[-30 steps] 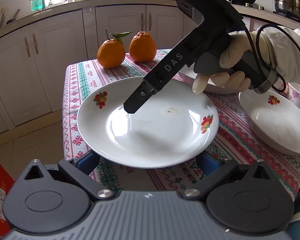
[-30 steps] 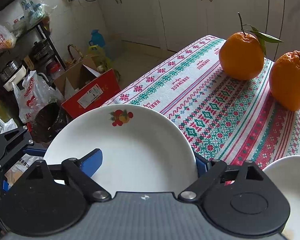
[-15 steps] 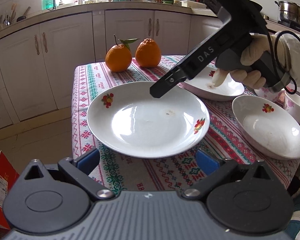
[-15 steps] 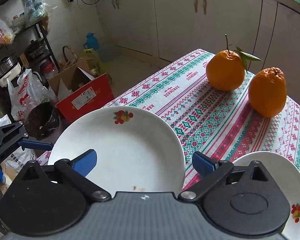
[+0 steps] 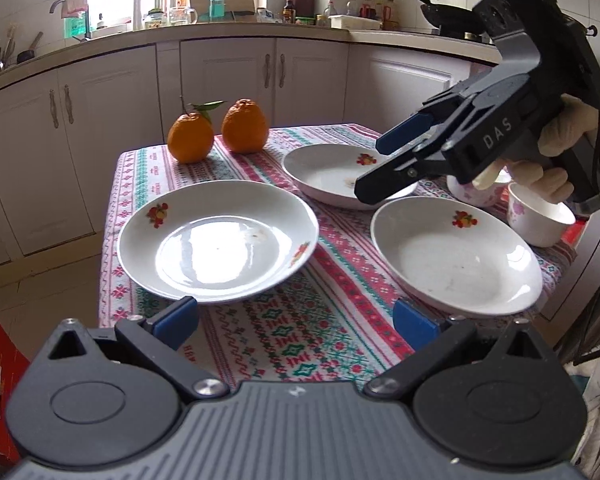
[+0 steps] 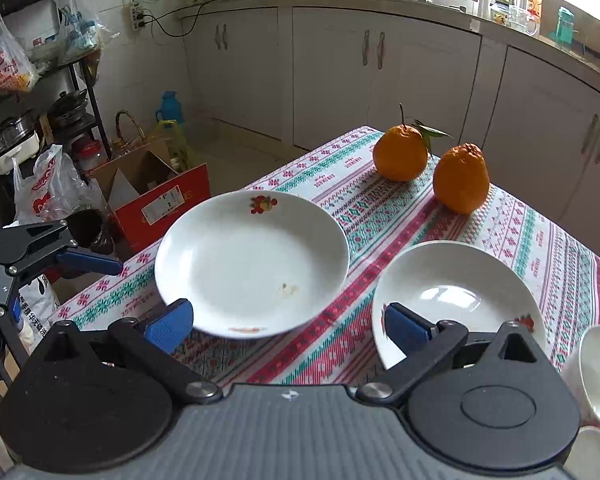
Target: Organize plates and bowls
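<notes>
I see a tablecloth (image 5: 328,332) that is white with woven bands of red, pink and green, in cross-stitch flowers and zigzags. The three plates are white; the near-left plate (image 5: 220,248) has small fruit prints in red, yellow and green on its rim, and the near-right plate (image 5: 456,256) and the far plate (image 5: 324,172) carry the same print. The small cup (image 5: 540,220) is white with pink flowers. Two oranges (image 5: 216,132) are bright orange, one with green leaves. My left gripper (image 5: 296,320) and right gripper (image 6: 288,326) are black with blue pads. The cabinets (image 5: 228,76) are cream white. On the floor stands a red cardboard box (image 6: 160,204).
</notes>
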Tool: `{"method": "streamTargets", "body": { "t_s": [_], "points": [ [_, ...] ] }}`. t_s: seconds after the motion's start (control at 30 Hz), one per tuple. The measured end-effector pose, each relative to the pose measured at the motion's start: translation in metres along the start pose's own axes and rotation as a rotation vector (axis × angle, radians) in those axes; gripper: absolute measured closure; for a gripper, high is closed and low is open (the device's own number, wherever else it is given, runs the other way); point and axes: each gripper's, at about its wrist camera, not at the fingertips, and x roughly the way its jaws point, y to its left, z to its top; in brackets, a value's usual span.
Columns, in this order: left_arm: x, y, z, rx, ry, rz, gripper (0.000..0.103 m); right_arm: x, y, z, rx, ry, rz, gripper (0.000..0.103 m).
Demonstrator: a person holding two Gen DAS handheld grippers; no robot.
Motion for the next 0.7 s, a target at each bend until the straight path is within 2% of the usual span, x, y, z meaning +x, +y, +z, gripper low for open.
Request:
{"method": "streamTargets", "body": {
  "t_s": [0.37, 0.7],
  "points": [
    [0.016, -0.047, -0.014, 0.035, 0.057, -0.104, 0.001, -0.042, -0.006, -0.074, 0.138, 0.011, -0.076, 0.000],
    [0.040, -0.075, -0.015, 0.094, 0.102, -0.183, 0.001, -0.055, -0.027, -0.098, 0.215, 0.031, -0.114, 0.000]
  ]
}}
